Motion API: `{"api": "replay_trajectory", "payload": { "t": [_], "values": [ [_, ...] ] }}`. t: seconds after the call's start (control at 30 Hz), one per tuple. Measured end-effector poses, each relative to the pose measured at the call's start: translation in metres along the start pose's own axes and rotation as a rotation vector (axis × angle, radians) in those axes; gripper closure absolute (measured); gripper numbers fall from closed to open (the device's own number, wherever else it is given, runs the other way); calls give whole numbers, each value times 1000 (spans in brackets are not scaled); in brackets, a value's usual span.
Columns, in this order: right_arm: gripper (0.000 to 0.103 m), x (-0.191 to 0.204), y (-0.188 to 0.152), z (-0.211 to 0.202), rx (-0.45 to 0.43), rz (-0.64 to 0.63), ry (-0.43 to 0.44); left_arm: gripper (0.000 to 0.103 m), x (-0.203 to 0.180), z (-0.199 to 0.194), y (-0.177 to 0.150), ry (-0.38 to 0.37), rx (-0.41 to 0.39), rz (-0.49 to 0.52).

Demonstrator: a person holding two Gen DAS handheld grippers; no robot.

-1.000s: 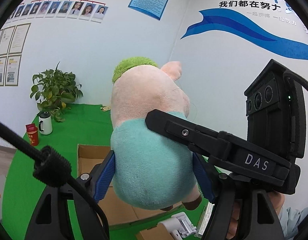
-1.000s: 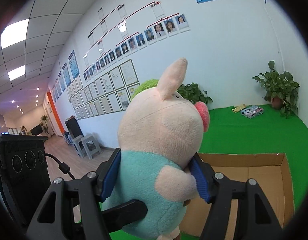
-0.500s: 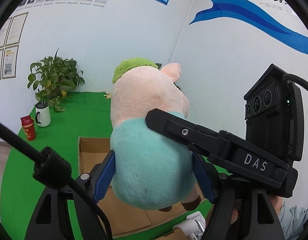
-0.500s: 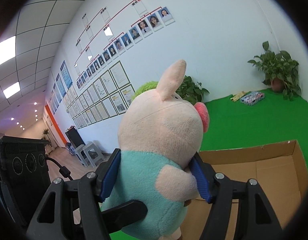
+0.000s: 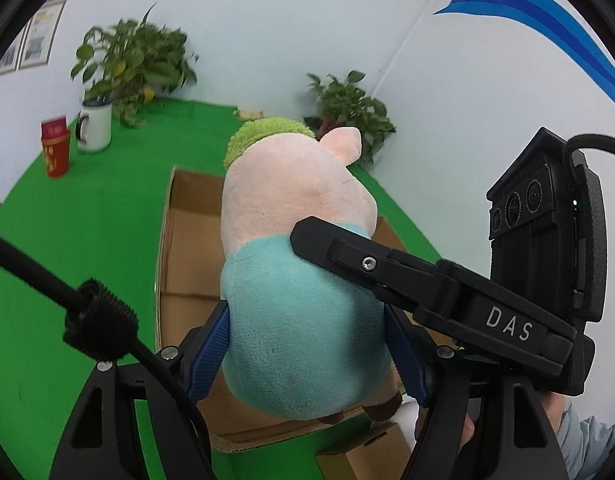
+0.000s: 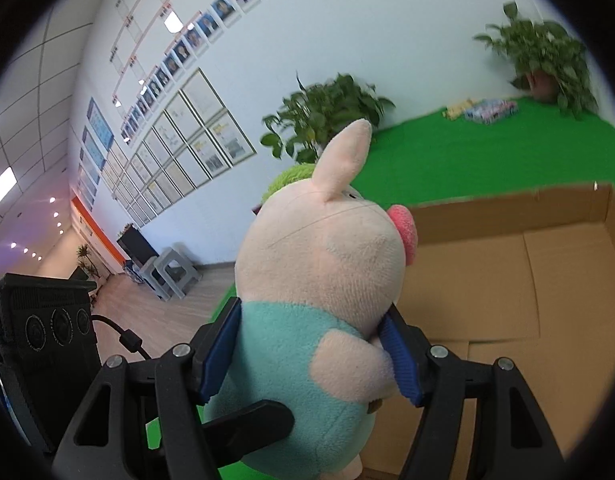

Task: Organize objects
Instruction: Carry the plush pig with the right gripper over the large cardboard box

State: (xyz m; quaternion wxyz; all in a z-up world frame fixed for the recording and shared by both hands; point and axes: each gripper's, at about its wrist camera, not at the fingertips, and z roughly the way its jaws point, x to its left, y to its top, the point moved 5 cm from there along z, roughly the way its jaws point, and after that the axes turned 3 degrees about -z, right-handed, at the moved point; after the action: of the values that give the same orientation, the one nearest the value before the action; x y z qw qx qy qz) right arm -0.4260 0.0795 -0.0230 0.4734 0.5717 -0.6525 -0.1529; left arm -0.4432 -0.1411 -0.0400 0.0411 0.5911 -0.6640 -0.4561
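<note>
Plush pig [image 5: 303, 280] sits pinched between both the left gripper [image 5: 307, 356] and right gripper [image 6: 311, 356], above the cardboard box [image 6: 507, 280].

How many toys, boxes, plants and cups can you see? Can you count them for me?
Plush toys: 1, the plush pig
Big open cardboard boxes: 1, the cardboard box
Potted plants: 2, the left plant and the right plant
Cups: 2, the white mug and the red cup
Total: 6
</note>
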Motion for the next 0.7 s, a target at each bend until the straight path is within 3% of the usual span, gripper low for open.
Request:
{"api": "replay_trajectory", "payload": {
  "t": [0.2,0.43,0.7],
  "values": [
    [36,-12,-18,23,88,36,-23,32,37,32,-28,5,53,-61],
    [36,-17,-34,49,166,85,-3,32,63,38,-51,53,107,-116],
    [37,-41,-49,66,215,156,-50,37,66,29,-66,104,123,-81]
  ]
}}
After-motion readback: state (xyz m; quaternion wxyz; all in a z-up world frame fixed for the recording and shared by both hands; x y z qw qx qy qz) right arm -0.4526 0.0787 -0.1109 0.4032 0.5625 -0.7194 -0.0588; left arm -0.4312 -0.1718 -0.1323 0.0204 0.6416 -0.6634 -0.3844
